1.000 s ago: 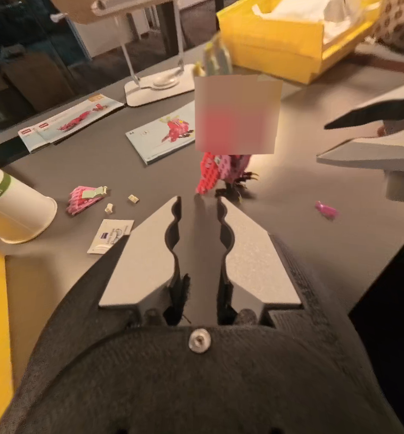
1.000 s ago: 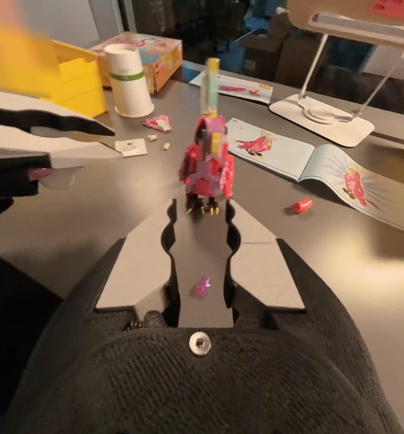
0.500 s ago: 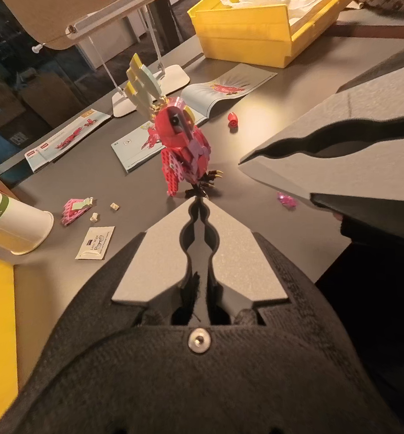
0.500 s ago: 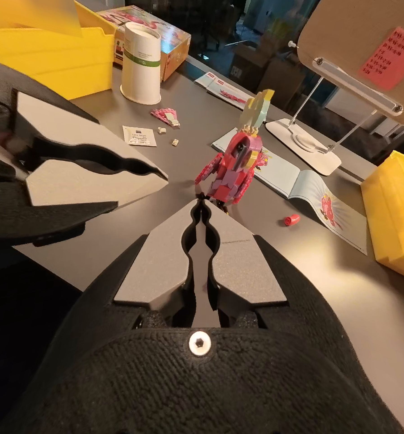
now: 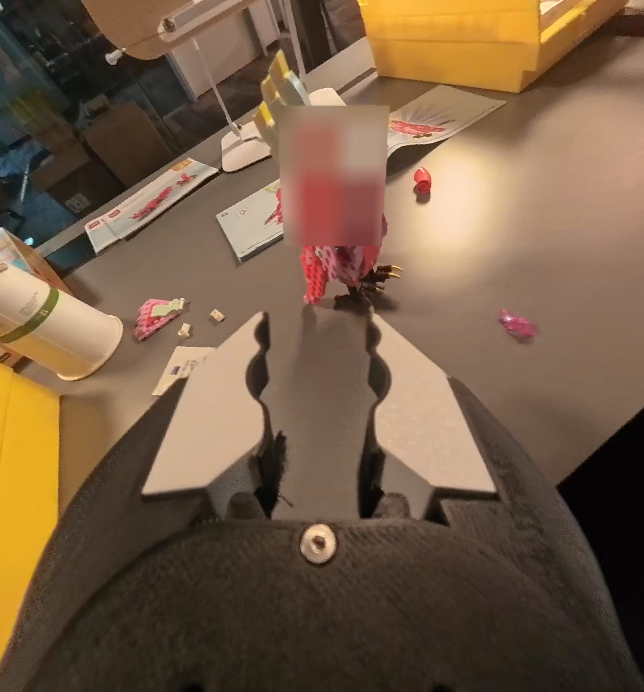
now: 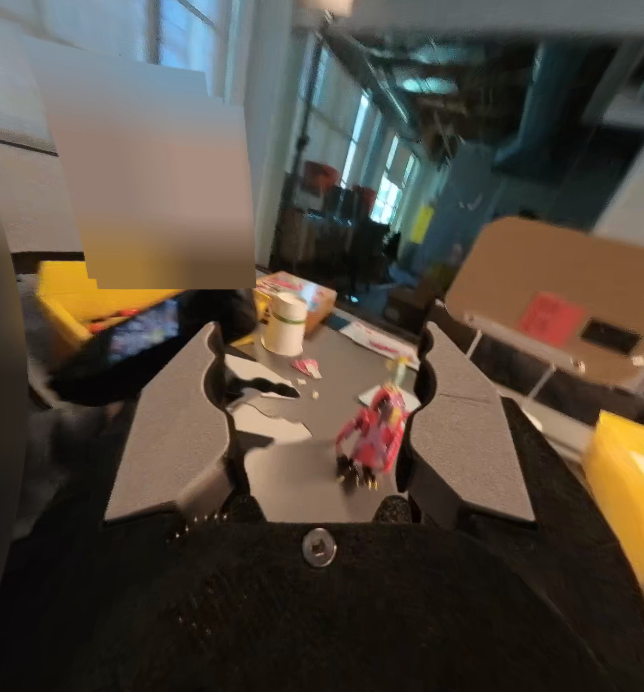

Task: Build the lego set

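Note:
A red and pink brick-built bird (image 5: 344, 269) with dark clawed feet stands upright on the dark grey table (image 5: 500, 243). Its upper part is under a blurred patch. My left gripper (image 5: 318, 318) is open and empty, low over the table, with its fingertips (image 5: 260, 322) just short of the bird's feet. My right gripper (image 6: 320, 329) is wide open and empty, raised and tilted up; its view is blurred. In the right wrist view the bird (image 6: 372, 434) shows far below between the fingers, untouched, and the left gripper (image 6: 264, 404) lies to its left.
A white paper cup (image 5: 50, 329) stands upside down at the left. A pink wing piece (image 5: 155, 318), small beige bricks (image 5: 217, 315), a white sachet (image 5: 180, 369), a clear pink piece (image 5: 518, 324) and a red round piece (image 5: 422, 179) lie about. Booklets (image 5: 253, 228) and yellow bins (image 5: 444, 45) lie behind. Left tips to right tips: about 20 cm. The clear pink piece (image 5: 518, 324) is about 12 cm from my left fingertips and 25 cm from my right.
Half a second ago both grippers were shut on nothing, tips together at the bird's feet. Now both are open. The right gripper has lifted, tilted up and left the left wrist view.

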Motion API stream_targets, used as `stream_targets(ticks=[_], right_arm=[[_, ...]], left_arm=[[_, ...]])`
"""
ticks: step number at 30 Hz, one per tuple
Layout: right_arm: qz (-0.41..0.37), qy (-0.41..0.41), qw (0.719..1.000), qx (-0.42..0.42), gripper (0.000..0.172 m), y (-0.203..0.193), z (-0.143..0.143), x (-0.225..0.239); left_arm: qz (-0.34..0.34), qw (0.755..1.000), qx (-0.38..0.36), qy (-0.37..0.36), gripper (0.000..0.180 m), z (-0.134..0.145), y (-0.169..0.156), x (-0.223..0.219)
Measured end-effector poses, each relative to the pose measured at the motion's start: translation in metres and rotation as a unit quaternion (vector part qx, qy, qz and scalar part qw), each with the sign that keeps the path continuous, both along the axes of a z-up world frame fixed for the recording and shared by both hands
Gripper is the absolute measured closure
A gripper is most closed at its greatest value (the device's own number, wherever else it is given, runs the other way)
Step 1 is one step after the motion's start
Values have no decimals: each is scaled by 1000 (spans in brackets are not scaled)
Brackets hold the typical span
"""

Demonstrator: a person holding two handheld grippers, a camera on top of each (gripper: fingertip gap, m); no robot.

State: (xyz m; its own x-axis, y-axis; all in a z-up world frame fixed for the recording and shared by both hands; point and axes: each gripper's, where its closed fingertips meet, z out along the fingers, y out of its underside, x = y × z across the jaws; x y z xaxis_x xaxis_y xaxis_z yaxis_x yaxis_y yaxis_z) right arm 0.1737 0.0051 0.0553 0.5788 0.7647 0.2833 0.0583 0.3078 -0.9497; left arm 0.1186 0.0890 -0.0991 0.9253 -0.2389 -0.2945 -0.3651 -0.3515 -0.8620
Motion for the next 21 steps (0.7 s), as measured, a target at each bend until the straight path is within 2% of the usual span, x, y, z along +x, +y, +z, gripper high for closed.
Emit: stream_targets(ticks=[3, 7, 19, 21], right_arm=[[26, -55, 998, 22, 51, -25, -4, -25], [35, -86, 996, 14, 48, -30, -20, -43], [37, -108, 993, -14, 42, -28, -33, -52], [55, -100, 993, -25, 41, -31, -34, -54]], left_arm=[[5, 1000, -23, 3, 113, -5, 0, -2], [28, 999, -21, 33, 112, -4, 0, -13], [84, 993, -8, 81, 116, 6, -3, -38], [100, 990, 28, 97, 133, 20, -4, -46]])
